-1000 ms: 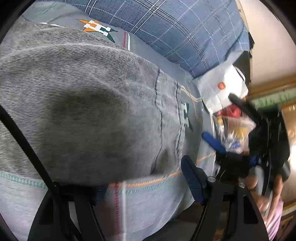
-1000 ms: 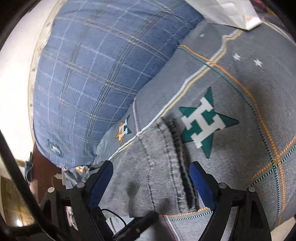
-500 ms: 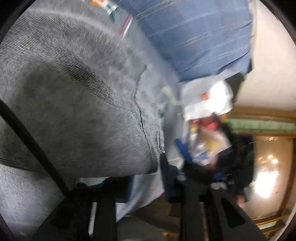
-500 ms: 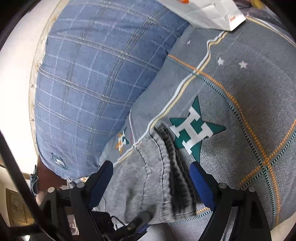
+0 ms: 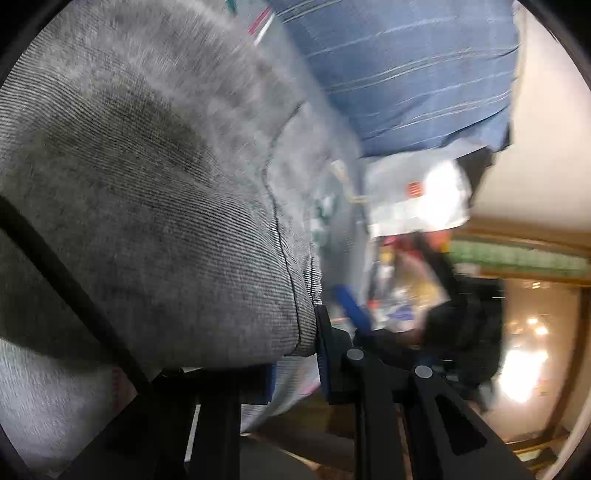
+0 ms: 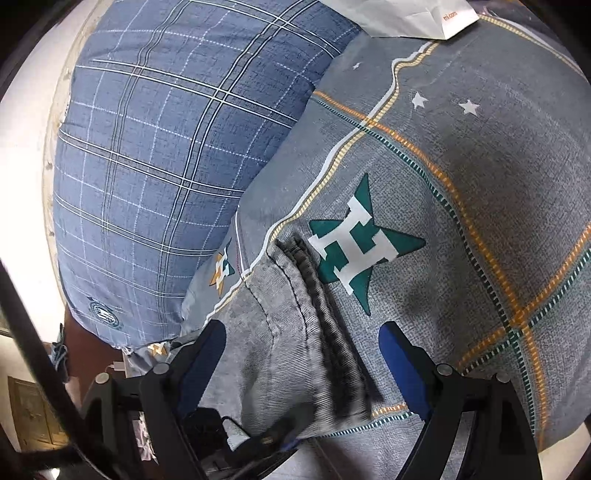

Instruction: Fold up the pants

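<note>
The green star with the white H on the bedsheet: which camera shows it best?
The right wrist view. There the green star lies sharp and whole on the grey bedsheet, just beside the edge of the grey pants. The left wrist view is blurred by motion and filled by the pants; only a faint greenish smear past them may be it.

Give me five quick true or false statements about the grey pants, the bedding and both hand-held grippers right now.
1. The grey denim pants lie on a grey bedspread printed with a green star. True.
2. The right hand-held gripper is clamped shut on the pants. False: its jaws stand wide open, astride the hem.
3. A blue plaid pillow sits beside the bedspread. True.
4. The left hand-held gripper is wide open, away from the fabric. False: its jaws are closing at the pants' edge.
5. A white paper bag lies on the pants. False: it rests on the bedspread's far edge.
</note>
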A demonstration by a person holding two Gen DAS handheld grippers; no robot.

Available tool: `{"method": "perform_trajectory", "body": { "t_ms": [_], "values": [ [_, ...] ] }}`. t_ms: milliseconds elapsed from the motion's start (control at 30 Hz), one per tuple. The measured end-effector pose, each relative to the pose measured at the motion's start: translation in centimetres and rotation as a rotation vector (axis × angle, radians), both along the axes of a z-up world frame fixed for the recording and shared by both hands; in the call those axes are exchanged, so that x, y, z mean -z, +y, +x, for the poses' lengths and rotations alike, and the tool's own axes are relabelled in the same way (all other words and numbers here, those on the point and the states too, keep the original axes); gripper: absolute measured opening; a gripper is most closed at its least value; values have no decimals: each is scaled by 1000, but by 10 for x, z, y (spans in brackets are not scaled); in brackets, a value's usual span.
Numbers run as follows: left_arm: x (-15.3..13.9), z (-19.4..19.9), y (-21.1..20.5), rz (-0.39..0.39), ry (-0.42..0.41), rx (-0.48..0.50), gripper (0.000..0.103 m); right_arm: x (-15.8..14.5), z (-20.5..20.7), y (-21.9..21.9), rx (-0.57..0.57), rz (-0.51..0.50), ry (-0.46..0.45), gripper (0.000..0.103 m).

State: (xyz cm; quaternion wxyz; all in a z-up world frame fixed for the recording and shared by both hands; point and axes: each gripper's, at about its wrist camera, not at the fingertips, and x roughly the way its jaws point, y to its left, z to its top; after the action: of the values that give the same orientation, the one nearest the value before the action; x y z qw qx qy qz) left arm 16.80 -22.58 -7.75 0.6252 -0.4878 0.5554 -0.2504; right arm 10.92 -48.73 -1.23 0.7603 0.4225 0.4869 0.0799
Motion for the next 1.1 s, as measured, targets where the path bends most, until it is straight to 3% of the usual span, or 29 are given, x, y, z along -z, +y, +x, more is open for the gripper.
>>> {"method": "perform_trajectory", "body": {
  "t_ms": [100, 367, 433, 500, 567, 600, 633, 667, 700, 800, 867, 967, 1033, 1100],
  "values": [
    [-5, 4, 2, -98, 6, -46, 18, 1, 1, 6, -30, 25, 3, 87],
    [0, -1, 13, -185, 28, -79, 17, 29, 4, 19, -61, 190, 65, 85],
    [2, -4, 16, -180, 33, -72, 17, 30, 5, 22, -56, 174, 71, 71],
    [2, -6, 17, -168, 29, -64, 17, 30, 7, 27, -68, 169, 73, 36],
    [-2, -6, 15, -127, 5, -46, 20, 25, 7, 30, -77, 141, 62, 25],
    [-5, -5, 14, -90, -2, -29, 33, 21, 7, 32, -79, 117, 48, 17],
    [-9, -7, 16, -48, -15, 4, 43, 17, 7, 33, -77, 98, 39, 15],
    [-16, -10, 16, -13, -43, 59, 60, 12, 6, 34, -71, 71, 31, 14],
    [-27, -15, 18, 19, -86, 107, 64, 11, 5, 31, -67, 60, 26, 13],
    [-57, -30, 31, 111, -205, 167, 65, 10, 6, 32, -72, 44, 23, 12],
    [-76, -25, 45, 173, -255, 140, 67, 8, 5, 34, -75, 38, 19, 12],
    [-95, 7, 57, 286, -257, 78, 68, 3, 4, 39, -79, 44, -7, 11],
    [-97, 26, 53, 376, -238, 117, 68, 3, 5, 42, -87, 57, -17, 11],
    [-95, 28, 49, 362, -233, 158, 68, 6, 6, 44, -108, 66, -11, 11]
  ]
}}
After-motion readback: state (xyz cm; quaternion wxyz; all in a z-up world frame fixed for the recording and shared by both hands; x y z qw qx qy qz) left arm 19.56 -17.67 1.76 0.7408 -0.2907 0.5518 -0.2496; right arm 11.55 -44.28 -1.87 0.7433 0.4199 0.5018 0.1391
